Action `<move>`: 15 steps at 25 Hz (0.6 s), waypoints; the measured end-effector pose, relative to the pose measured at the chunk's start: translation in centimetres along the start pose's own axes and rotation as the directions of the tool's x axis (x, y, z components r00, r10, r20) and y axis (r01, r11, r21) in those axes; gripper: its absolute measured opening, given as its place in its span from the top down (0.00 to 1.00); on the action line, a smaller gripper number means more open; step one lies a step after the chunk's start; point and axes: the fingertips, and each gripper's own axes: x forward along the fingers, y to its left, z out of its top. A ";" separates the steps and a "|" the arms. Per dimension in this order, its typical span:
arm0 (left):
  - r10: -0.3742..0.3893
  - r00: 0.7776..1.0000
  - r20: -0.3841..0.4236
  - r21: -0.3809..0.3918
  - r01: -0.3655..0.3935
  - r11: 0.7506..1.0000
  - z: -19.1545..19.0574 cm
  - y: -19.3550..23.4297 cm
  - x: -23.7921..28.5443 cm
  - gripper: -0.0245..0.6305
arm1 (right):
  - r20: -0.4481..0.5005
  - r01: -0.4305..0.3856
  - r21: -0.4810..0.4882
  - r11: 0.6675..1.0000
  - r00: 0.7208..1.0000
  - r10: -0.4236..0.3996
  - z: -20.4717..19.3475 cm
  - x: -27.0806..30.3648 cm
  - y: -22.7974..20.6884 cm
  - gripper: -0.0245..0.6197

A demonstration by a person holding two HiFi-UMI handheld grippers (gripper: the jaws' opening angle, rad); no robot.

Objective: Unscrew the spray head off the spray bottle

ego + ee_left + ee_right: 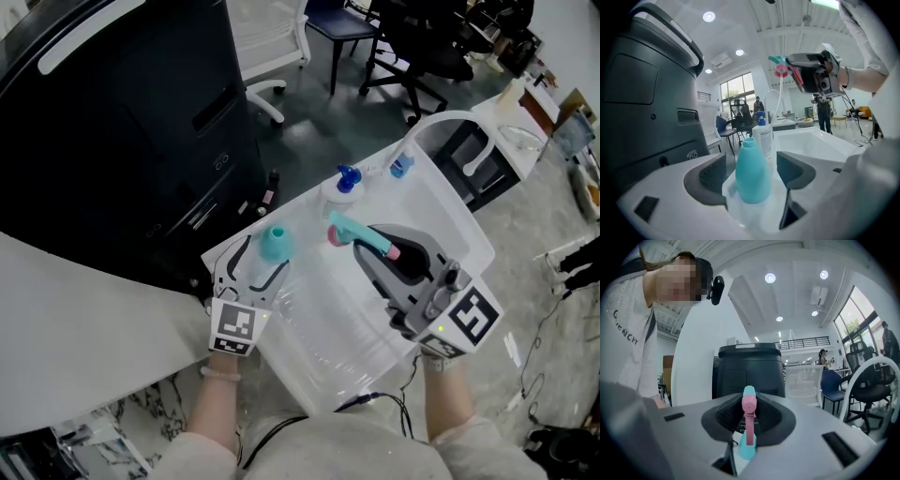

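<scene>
Room: open office floor, with dark office chairs (412, 47) beyond the far side of a large translucent white plastic tub (328, 319). A tall black machine (122, 122) stood off the tub's left side, and a white tabletop (84, 337) curved past its near-left corner.
Bottle: small teal plastic bottle (274, 242), upright at the tub's left corner, its neck bare and open. Whether it sat inside the rim or on it, I could not tell.
Spray head: teal spray head with a pink trigger (361, 236), already off the bottle and held in the air over the tub's middle.
Key relation: the spray head lay up and to the right of the bottle's open neck, well apart from it. The bottle's long axis was vertical; the spray head's ran roughly level along the right tool.
Left tool (751, 173): jaws wide, one on either side of the bottle, with a sliver of gap at each pad, so released rather than gripping.
Right tool (749, 417): jaws nearly together, clenched on the spray head.
Other: white pump bottle with a blue head (345, 183) at the tub's far rim.
Judgement: the unscrewing looked finished; only setting the parts down seemed left.
</scene>
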 end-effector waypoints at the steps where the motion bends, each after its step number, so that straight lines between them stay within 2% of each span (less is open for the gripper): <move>1: 0.012 1.000 0.007 -0.009 -0.011 1.000 0.3 -0.1 -0.6 0.46 | -0.005 0.003 -0.001 1.000 1.000 -0.003 -0.2 -0.4 0.1 0.85; 6: 0.076 0.997 0.014 -0.073 -0.075 0.995 0.7 -0.8 -3.6 0.50 | -0.039 -0.003 0.000 1.000 0.999 0.003 -1.6 -2.3 0.7 0.85; 9: 0.112 0.993 0.030 -0.118 -0.107 0.987 0.7 -1.4 -5.5 0.63 | -0.049 -0.029 0.021 0.999 0.998 0.030 -2.7 -3.1 1.4 0.85; 12: 0.156 0.986 0.057 -0.149 -0.146 0.978 1.2 -2.1 -7.4 0.81 | -0.068 -0.054 0.032 0.998 0.996 0.056 -3.8 -3.9 2.2 0.85; 15: 0.182 0.980 0.077 -0.179 -0.166 0.970 1.4 -3.3 -9.1 0.93 | -0.079 -0.077 0.038 0.996 0.994 0.080 -4.7 -4.8 2.9 0.85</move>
